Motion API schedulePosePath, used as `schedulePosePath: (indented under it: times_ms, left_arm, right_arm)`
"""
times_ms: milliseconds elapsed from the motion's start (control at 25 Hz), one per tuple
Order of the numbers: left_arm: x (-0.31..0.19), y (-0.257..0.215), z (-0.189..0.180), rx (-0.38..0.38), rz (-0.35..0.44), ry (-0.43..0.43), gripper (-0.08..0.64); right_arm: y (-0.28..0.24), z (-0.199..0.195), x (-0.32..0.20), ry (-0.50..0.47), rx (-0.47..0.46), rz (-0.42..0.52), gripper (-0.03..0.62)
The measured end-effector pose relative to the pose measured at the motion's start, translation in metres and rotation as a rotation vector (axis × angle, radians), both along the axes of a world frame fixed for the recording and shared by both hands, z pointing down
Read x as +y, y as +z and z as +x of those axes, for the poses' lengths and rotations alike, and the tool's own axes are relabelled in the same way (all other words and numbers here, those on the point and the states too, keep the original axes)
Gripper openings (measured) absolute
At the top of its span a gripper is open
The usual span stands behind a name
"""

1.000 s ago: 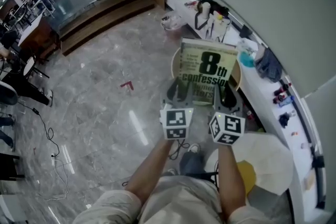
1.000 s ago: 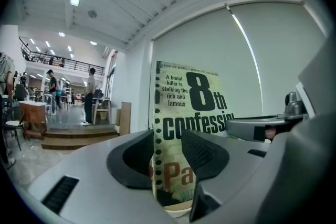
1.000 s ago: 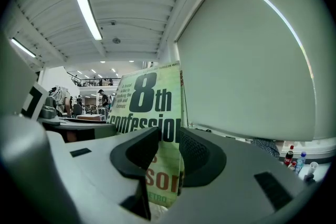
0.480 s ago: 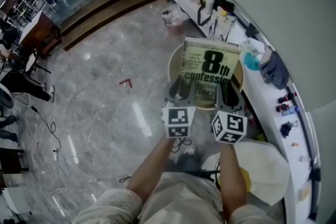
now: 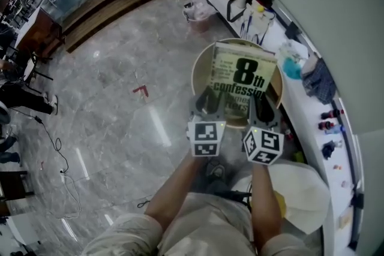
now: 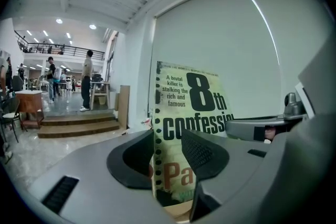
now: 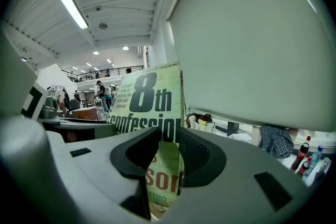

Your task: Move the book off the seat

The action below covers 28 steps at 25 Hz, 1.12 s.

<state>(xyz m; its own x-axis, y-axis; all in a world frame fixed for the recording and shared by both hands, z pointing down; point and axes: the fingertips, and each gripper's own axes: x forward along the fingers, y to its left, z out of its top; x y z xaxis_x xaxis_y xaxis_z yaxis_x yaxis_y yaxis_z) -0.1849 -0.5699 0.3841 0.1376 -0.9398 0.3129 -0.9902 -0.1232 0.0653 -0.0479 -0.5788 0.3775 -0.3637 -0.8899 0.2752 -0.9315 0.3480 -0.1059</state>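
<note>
Left gripper (image 5: 207,106) and right gripper (image 5: 259,110) sit side by side, equally near, each clamped on a lower corner of the book (image 5: 243,78); it stands upright, long axis rising away from them, directly over the round seat (image 5: 197,69)

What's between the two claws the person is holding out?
The book: its near edge runs from the left claw to the right claw, each clamped on it. The head view shows this best.
</note>
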Motion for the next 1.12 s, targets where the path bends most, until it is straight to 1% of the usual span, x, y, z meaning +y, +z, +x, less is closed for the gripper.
schedulePosePath:
  times_ms: [160,320,480,640,800,1000,1120]
  left_arm:
    - [-0.030,0.024,-0.024,0.014,-0.035,0.017,0.170]
    - [-0.067,0.056,-0.047,0.030,-0.087,0.038,0.170]
    - [-0.095,0.091,-0.064,0.043,-0.151,0.077,0.170]
    - [-0.111,0.133,-0.066,0.042,-0.226,0.102,0.170]
    - [-0.122,0.177,-0.063,0.042,-0.299,0.095,0.170]
    - [-0.141,0.244,-0.060,0.047,-0.370,0.086,0.170]
    - [-0.149,0.287,-0.059,0.066,-0.425,0.073,0.170]
  right_arm:
    - [0.022,-0.024,-0.027,0.019,0.015,-0.041,0.117]
    - [0.052,-0.047,-0.063,0.037,0.034,-0.091,0.117]
    - [0.086,-0.064,-0.086,0.060,0.049,-0.148,0.117]
    - [0.126,-0.066,-0.100,0.085,0.053,-0.227,0.117]
    - [0.170,-0.063,-0.113,0.089,0.059,-0.295,0.117]
    - [0.238,-0.060,-0.134,0.080,0.054,-0.381,0.117]
    - [0.281,-0.059,-0.145,0.053,0.052,-0.439,0.117]
